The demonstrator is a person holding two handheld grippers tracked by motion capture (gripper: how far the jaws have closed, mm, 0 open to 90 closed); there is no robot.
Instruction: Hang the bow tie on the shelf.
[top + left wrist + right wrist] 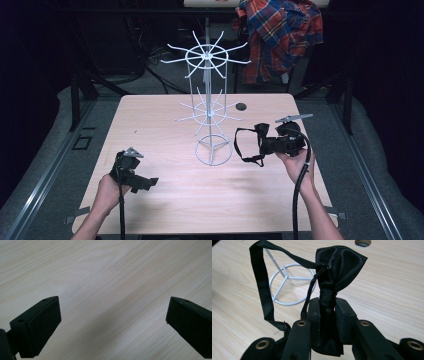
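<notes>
status: pick-up complete, hanging not yet done.

my right gripper (327,307) is pinching the black bow tie (338,267) at its centre knot. the jaws are pressed onto the fabric from both sides, with one satin wing standing above them and the other wing bunched below. the neck strap (260,282) loops out to one side of the knot and hangs free, not caught on anything.

in the high view, the bow tie (265,140) is held above the table (160,115), just to the right of the white wire display stand (207,107) and apart from it. the strap (243,145) dangles toward the round base ring (213,152) of the stand but, as far as i can tell, does not touch it.

my left gripper (113,322) is spread wide over bare wood and holds nothing. in the high view it (134,172) sits low near the front left of the table, well apart from the stand.

remaining work, by my judgement: bring the strap loop over one of the stand's radial arms, upper tier (206,56) or lower tier (210,111), then release. no arm carries anything yet. the strap loop is narrow and limp, so the left gripper is likely needed to spread it open before it will seat on a hook.

a plaid shirt (280,35) hangs behind the table, clear of the work.
</notes>
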